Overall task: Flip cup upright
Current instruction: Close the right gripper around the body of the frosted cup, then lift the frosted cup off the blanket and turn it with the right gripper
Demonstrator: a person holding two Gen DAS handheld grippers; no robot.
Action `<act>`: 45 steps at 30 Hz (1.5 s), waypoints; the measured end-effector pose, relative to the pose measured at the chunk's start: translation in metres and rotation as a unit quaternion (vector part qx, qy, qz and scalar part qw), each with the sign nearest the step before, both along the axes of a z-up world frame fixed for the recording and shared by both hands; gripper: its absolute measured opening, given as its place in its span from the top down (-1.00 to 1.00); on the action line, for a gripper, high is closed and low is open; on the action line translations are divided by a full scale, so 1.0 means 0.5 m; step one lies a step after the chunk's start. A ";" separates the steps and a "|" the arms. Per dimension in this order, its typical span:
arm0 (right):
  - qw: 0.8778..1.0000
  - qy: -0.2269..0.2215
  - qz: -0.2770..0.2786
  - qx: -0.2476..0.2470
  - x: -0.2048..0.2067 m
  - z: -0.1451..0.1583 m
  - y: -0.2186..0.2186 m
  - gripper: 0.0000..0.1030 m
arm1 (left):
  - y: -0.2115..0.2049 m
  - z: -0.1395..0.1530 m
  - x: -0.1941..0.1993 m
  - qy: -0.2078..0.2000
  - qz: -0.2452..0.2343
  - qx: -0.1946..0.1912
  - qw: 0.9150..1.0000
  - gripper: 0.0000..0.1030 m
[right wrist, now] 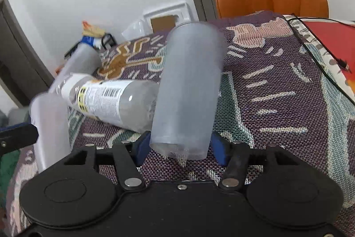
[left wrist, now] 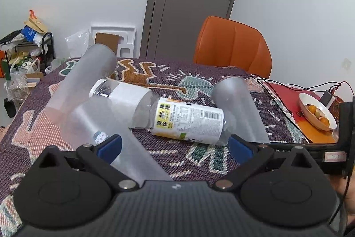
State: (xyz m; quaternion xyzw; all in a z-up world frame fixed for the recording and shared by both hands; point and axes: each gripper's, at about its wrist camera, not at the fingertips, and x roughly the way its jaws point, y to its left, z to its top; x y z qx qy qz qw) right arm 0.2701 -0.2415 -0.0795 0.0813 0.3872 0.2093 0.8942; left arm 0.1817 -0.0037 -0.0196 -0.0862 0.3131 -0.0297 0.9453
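While the frosted translucent plastic cup (right wrist: pixel 188 90) sits tilted between the right gripper's (right wrist: pixel 180 148) blue pads, pinched near its rim over the patterned woven tablecloth (right wrist: pixel 277 103), a labelled clear plastic bottle (left wrist: pixel 177 117) lies on its side just beside it. Left gripper (left wrist: pixel 175 146) is spread wide around the bottle. Orange chair (left wrist: pixel 233 46) behind.

Both rigs look basically the same: matte black plastic left gripper (left wrist: pixel 175 146) and black right gripper (right wrist: pixel 179 148), each with two round disc housings, black linkage arms and shiny silver pivot screws. Fingers (left wrist: pixel 109 146) are blue pads. The left body has a carbon-fibre weave texture; the right shows a small centre screw.
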 end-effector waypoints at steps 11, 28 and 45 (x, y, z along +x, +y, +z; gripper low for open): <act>1.000 -0.010 -0.001 -0.003 -0.044 0.014 -0.039 -0.02 | -0.026 -0.008 -0.006 0.010 -0.005 -0.005 1.000 -0.96; 0.999 -0.024 0.003 -0.042 -0.013 0.025 0.001 -0.78 | -0.021 -0.006 -0.011 0.009 -0.007 -0.006 1.000 -0.97; 0.998 -0.054 -0.013 -0.019 -0.063 0.050 -0.029 -0.11 | -0.042 0.001 -0.021 0.008 -0.016 -0.007 1.000 -0.97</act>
